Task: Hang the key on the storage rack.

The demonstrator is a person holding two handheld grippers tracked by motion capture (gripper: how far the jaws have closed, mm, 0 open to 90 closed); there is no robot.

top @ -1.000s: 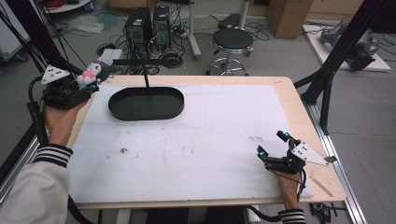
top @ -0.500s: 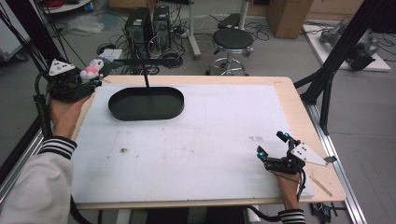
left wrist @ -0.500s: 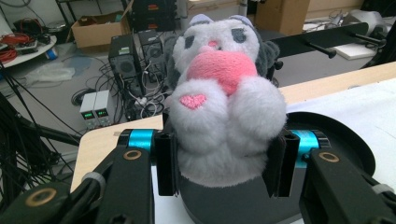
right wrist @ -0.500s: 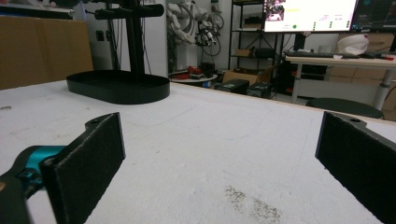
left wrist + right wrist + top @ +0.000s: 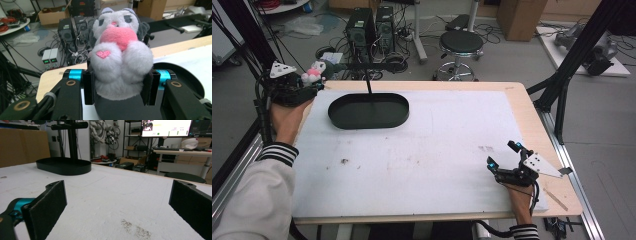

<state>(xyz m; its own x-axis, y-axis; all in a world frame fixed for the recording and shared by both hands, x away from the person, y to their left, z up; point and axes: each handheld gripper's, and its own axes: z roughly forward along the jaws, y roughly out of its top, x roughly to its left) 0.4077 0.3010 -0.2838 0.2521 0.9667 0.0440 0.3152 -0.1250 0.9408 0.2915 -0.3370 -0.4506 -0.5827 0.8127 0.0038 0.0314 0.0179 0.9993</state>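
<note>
A small white and pink plush toy with a pink heart sits squeezed between the black jaws of my left gripper. In the high view the toy is held above the table's far left corner, just left of the black oval tray, with my left gripper shut on it. My right gripper rests low on the white mat near the front right, jaws wide apart with nothing between them. Its own view looks across the mat toward the tray and its upright post.
The tray carries a black T-shaped stand with a horizontal bar. The white mat covers most of the wooden table. Beyond the far edge are a stool, computer towers and cables on the floor.
My left gripper with the plush toy has shifted slightly up and away toward the table's far left corner. The right gripper has stayed put.
</note>
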